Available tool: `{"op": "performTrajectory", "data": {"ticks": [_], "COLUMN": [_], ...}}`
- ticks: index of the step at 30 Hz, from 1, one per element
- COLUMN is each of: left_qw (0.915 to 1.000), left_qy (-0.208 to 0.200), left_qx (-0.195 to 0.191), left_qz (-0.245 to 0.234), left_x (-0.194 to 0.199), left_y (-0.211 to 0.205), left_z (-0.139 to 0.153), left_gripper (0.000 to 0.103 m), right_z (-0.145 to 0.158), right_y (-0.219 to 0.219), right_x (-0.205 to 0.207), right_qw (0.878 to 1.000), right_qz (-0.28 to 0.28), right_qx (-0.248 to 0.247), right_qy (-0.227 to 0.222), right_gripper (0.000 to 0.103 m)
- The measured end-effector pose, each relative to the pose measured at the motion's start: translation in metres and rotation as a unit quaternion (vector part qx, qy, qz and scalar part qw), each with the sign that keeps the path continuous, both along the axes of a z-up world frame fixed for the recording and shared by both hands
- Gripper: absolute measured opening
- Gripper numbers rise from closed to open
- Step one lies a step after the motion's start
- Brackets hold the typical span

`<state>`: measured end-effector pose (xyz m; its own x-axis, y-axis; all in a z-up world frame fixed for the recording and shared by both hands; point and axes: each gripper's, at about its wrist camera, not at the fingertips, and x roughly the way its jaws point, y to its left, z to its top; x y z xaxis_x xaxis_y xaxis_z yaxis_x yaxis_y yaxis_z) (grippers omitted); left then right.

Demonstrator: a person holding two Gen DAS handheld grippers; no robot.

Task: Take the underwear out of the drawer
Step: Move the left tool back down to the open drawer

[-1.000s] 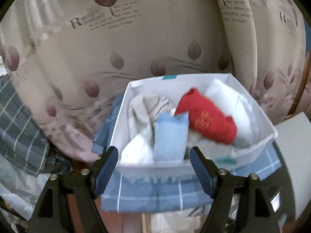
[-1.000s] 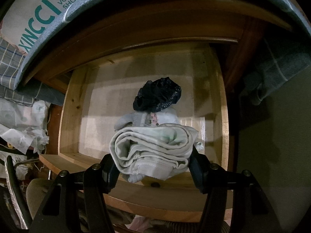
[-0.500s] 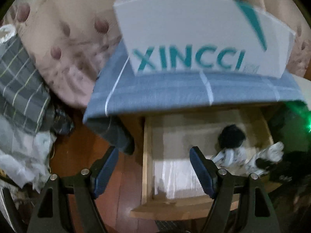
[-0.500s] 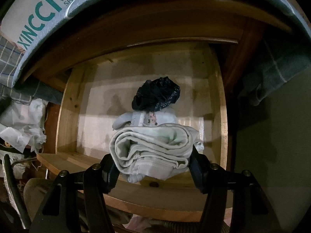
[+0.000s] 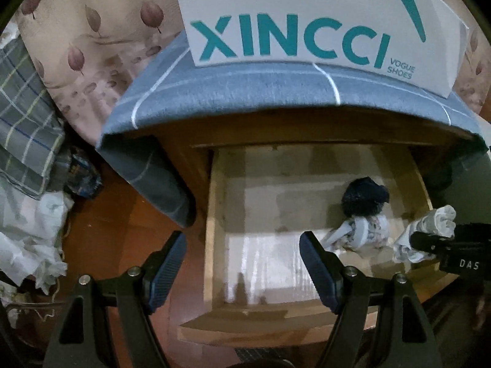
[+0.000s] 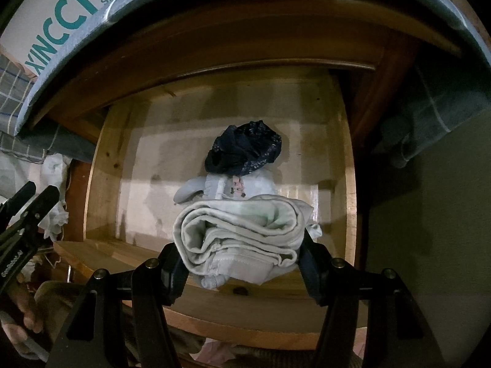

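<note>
The wooden drawer [image 6: 110, 165] stands pulled out, and I look down into it. My right gripper [image 6: 242, 257] is shut on a rolled cream-white underwear bundle [image 6: 242, 230], held above the drawer's front part. Behind it lie a pale floral piece [image 6: 227, 187] and a dark navy lace piece [image 6: 245, 150] on the drawer bottom. In the left wrist view the drawer [image 5: 214, 214] is below my left gripper [image 5: 242, 254], which is open and empty over the drawer's left wall. The dark piece [image 5: 365, 196], the floral piece [image 5: 359, 233] and the held bundle [image 5: 432, 230] show at the right.
A white XINCCI shoe box [image 5: 307, 21] sits on a blue checked cloth [image 5: 245, 92] draped over the cabinet top above the drawer. Leaf-print fabric [image 5: 92, 36], plaid cloth [image 5: 27, 113] and crumpled white material [image 5: 27, 239] lie left of the cabinet. A hand [image 6: 21, 316] shows bottom left.
My left gripper has dropped from above the shoe box, where I saw the clothes inside it, down to the open drawer. The right gripper has kept still with its bundle.
</note>
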<state>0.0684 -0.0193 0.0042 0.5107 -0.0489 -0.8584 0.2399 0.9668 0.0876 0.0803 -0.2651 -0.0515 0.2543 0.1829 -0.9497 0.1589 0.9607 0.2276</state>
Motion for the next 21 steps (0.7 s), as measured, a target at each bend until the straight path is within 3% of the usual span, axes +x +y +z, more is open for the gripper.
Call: {"op": "performTrajectory", "data": {"ticks": [14, 21], "left_qw": [0.9992, 0.9988], "left_qy": [0.019, 0.022], "left_qx": [-0.031, -0.037], "left_qz": [0.017, 0.021], "left_x": [0.003, 0.004], "left_y": [0.010, 0.012], "left_z": [-0.005, -0.006], "left_gripper": [0.078, 0.078], "right_z": [0.013, 0.037], "right_y": [-0.003, 0.004], "right_x": [-0.005, -0.007], "right_qw": [1.000, 0.999], "right_qz": [-0.005, 0.011], "right_qx": [0.004, -0.002], "right_qy": [-0.026, -0.043], "right_gripper": [0.059, 0.059]}}
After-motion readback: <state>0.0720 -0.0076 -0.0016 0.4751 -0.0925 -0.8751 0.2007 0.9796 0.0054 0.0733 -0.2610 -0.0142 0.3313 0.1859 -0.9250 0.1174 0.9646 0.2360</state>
